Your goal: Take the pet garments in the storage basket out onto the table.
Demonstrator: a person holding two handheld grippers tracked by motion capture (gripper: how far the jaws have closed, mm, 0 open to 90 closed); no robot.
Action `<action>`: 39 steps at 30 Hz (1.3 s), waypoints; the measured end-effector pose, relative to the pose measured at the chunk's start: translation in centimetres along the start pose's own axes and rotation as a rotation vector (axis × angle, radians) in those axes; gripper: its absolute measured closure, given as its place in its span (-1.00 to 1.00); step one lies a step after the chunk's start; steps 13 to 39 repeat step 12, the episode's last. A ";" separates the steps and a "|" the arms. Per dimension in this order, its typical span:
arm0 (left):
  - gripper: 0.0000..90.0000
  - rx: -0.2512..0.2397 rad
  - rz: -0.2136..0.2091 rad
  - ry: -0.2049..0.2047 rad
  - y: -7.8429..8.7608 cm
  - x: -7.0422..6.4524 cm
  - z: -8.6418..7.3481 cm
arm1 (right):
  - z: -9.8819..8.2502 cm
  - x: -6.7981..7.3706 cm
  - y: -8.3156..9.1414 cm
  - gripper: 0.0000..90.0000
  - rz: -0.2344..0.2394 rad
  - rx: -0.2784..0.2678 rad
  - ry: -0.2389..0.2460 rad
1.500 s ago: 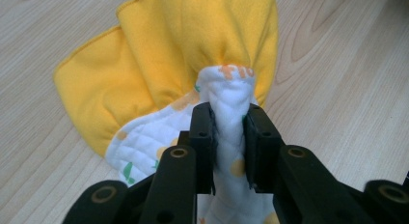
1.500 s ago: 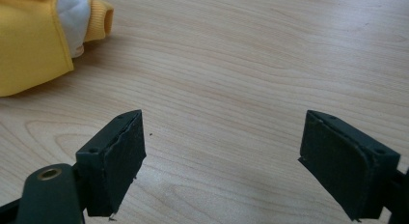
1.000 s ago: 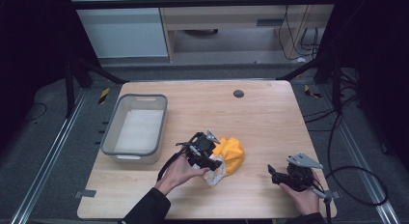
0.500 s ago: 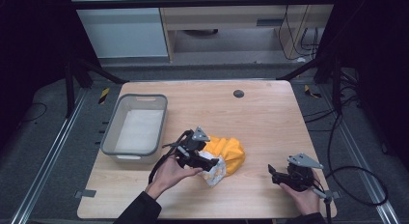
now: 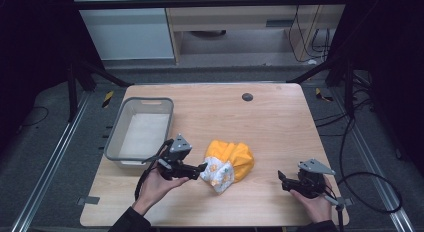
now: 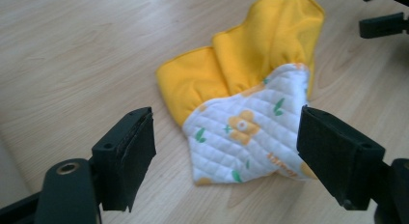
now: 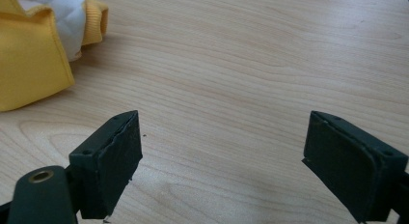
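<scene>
One crumpled yellow cloth garment with a white quilted, flower-printed lining (image 5: 228, 161) lies on my light wooden table (image 5: 270, 122), a little toward my side of the middle, and nothing has hold of it. In my left gripper view the garment (image 6: 246, 103) rests flat on the wood with its white quilted flap turned toward me and the yellow folds behind it. My left gripper (image 5: 202, 167) sits just beside the garment's left edge in the high view, its tips pointing at the white flap; its jaws have just been opening and now stand wide, with the near end of the flap lying on the table in the gap between them and neither pad pressing on it. My left hand (image 5: 156, 184) carries that gripper from the table's near edge. My right gripper (image 5: 281, 178) is well apart from the garment, near the table's front right corner, held in my right hand (image 5: 312, 199); its jaws are spread wide over bare wood and grip nothing, and in my right gripper view the garment's yellow edge (image 7: 34, 55) lies off at the upper left. Left of everything stands a grey rectangular plastic bin (image 5: 120, 142), near the table's left edge.
</scene>
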State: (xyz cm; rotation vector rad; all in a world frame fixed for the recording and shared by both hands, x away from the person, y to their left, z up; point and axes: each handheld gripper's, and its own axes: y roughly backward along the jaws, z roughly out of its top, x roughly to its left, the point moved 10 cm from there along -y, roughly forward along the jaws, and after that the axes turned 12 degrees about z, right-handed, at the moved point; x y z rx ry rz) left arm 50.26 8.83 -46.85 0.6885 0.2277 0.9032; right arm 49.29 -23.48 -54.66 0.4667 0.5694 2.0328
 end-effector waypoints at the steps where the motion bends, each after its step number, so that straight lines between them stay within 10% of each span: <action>1: -0.54 -0.007 0.004 0.008 0.1 0.3 -0.3 | 0.0 0.0 0.0 -0.71 0.000 0.000 -0.001; 12: -0.54 -0.042 0.041 0.066 1.3 1.8 -4.2 | -0.1 0.0 0.0 -0.73 0.000 0.001 -0.005; 39: -0.54 -0.042 0.041 0.066 1.3 1.8 -4.2 | -0.1 0.0 0.0 -0.73 0.000 0.001 -0.005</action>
